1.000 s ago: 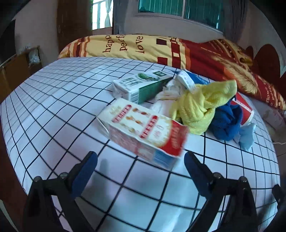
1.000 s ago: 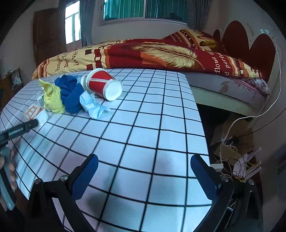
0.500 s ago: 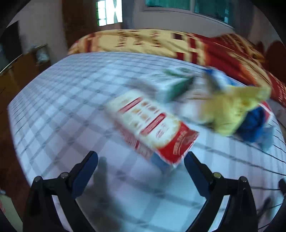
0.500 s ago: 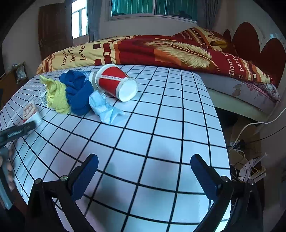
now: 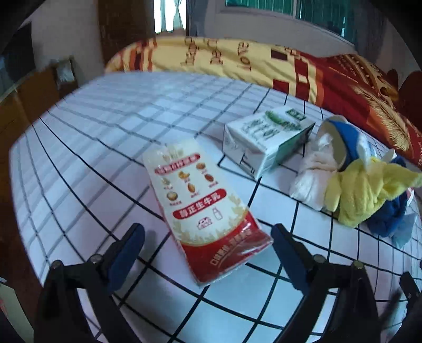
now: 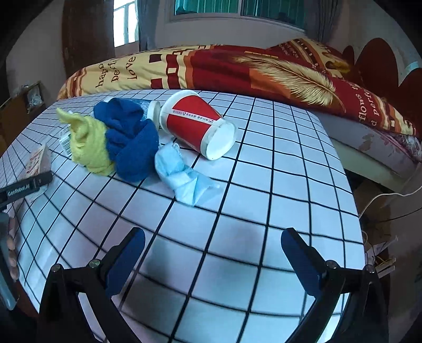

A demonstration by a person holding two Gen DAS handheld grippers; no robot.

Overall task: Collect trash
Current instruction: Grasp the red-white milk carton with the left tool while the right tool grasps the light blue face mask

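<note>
Two cartons (image 5: 208, 208) (image 5: 266, 142); one red cup (image 6: 196, 126); left claw (image 5: 208, 242) and right claw (image 6: 212, 245) gape, empty.

Daylight from the windows (image 6: 237, 12); fisheye bends edges; left view's far side blurred

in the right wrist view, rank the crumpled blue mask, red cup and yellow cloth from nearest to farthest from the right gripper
1. Blue mask: nearest the right gripper, just ahead, slightly left.
2. Red cup: on its side beyond the mask.
3. Yellow cloth: far left, past the blue cloth.
</note>
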